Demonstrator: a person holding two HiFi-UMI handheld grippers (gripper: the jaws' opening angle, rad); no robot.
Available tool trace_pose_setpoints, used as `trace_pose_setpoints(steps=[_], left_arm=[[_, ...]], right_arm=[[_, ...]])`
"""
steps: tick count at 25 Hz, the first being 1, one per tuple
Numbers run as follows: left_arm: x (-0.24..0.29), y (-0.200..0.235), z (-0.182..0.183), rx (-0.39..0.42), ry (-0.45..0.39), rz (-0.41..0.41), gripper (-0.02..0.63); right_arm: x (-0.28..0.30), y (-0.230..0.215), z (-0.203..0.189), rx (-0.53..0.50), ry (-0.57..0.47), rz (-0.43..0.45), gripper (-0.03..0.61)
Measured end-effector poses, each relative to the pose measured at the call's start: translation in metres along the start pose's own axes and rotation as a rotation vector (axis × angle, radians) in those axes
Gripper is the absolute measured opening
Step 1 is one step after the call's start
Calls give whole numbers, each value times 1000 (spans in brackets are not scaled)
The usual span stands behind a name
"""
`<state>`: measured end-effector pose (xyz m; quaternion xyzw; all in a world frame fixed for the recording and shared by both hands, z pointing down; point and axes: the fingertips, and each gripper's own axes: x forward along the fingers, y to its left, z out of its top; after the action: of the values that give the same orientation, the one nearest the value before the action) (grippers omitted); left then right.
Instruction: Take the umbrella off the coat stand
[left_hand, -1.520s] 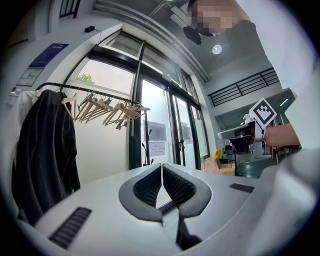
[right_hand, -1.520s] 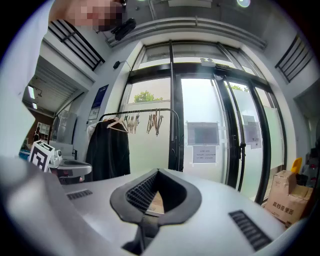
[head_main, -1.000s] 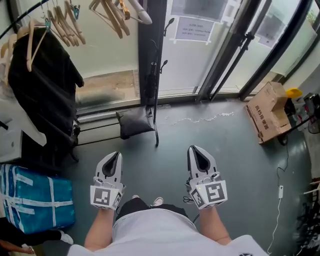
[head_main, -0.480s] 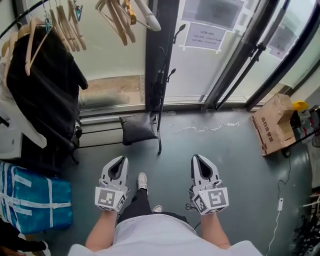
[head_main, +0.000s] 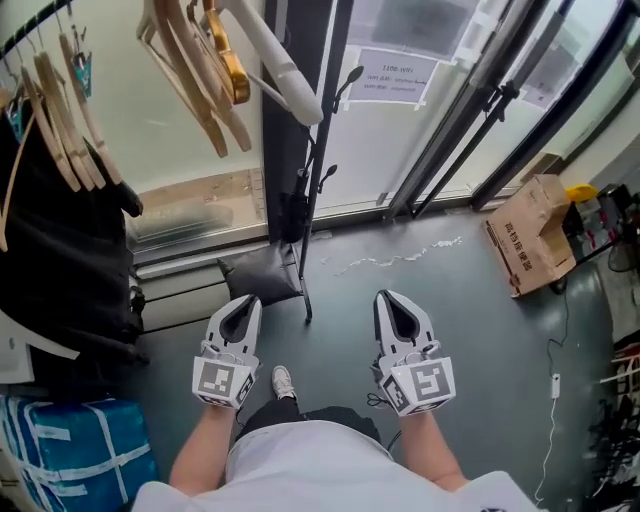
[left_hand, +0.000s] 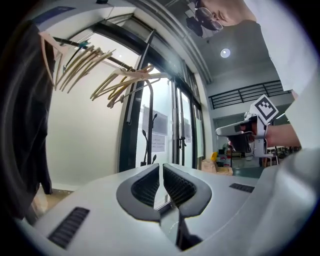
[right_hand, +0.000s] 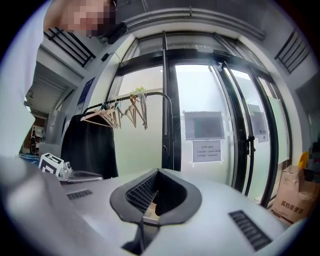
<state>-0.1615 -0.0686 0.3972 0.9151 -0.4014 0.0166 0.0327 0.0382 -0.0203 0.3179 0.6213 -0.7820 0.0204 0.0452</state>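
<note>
Item 1, coat stand (head_main: 304, 295): thin black pole with hooks, upright in front of the glass door.
Item 2, umbrella (head_main: 296, 212): black, folded, hanging low against the stand's pole.
Item 3, my left gripper (head_main: 245, 302): jaws pressed together with nothing between them, just left of the stand's foot.
Item 4, my right gripper (head_main: 389, 298): jaws together and empty, right of the stand.
Item 5, wooden hangers (head_main: 195, 75): on a rail left of the stand.
</note>
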Motion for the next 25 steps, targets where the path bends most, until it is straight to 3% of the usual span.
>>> trace_pose_setpoints(steps=[11,20,23,25], left_arm=[[66,22,-7,0,43,-54,29],[104,17,-4,36,77,-2,32],[126,18,-11,41,84,13,103],[142,19,-19,53,94,19,114]], right_arm=[[31,-25,-4,29,-3,-38,17],[58,-51,10,43,-54,76,18],[65,-60,15,26,-86,115,18],[69,-64,15,15,-98,136,18]])
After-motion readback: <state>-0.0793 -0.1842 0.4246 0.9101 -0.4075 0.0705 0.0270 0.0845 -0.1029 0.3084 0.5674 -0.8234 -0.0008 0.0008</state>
